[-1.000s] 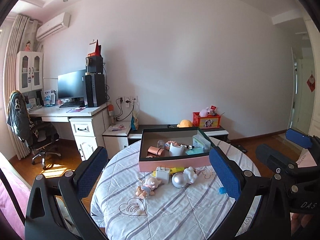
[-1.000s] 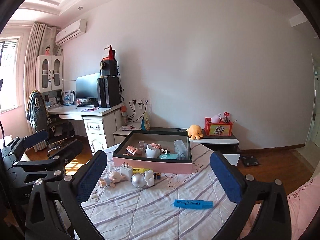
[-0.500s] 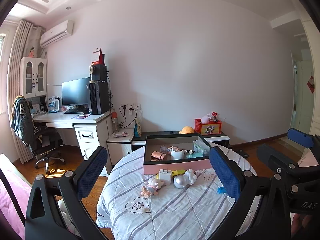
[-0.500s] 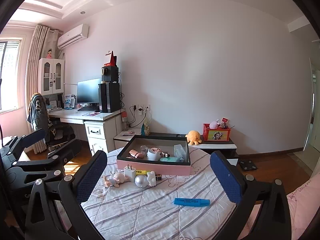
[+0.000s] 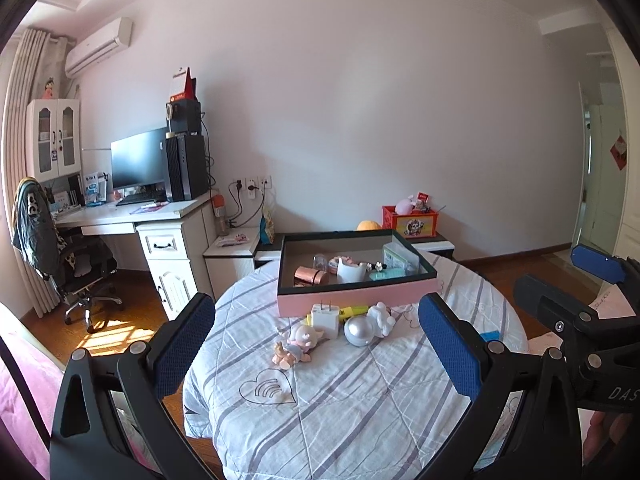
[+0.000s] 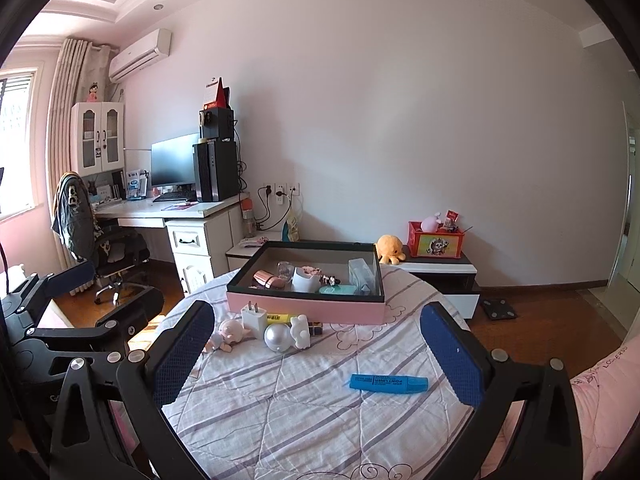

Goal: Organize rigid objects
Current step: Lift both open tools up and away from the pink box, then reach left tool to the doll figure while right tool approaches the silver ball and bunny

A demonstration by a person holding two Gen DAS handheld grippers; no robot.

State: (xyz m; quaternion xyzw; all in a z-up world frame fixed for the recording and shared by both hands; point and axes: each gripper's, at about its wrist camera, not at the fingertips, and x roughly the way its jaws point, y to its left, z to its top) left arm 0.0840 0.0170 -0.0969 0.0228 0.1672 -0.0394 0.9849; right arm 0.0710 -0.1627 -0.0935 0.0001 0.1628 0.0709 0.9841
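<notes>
left wrist view:
left hand-held gripper [image 5: 316,344]: jaws wide apart, empty, above bench [image 5: 340,420]
box [image 5: 352,300]: pink, far side of bench, small items inside
charger [image 5: 325,316], ball [image 5: 359,330], doll [image 5: 296,344]: on cloth just in front of box

right wrist view:
right hand-held gripper [image 6: 316,344]: jaws spread, holding nothing
marker [image 6: 388,383]: blue, flat on bench, apart from box [image 6: 304,312]

Bare cloth surrounds the blue highlighter [image 6: 388,383]; toys crowd, perhaps touching, the pink tray's [image 6: 306,312] front wall.
</notes>
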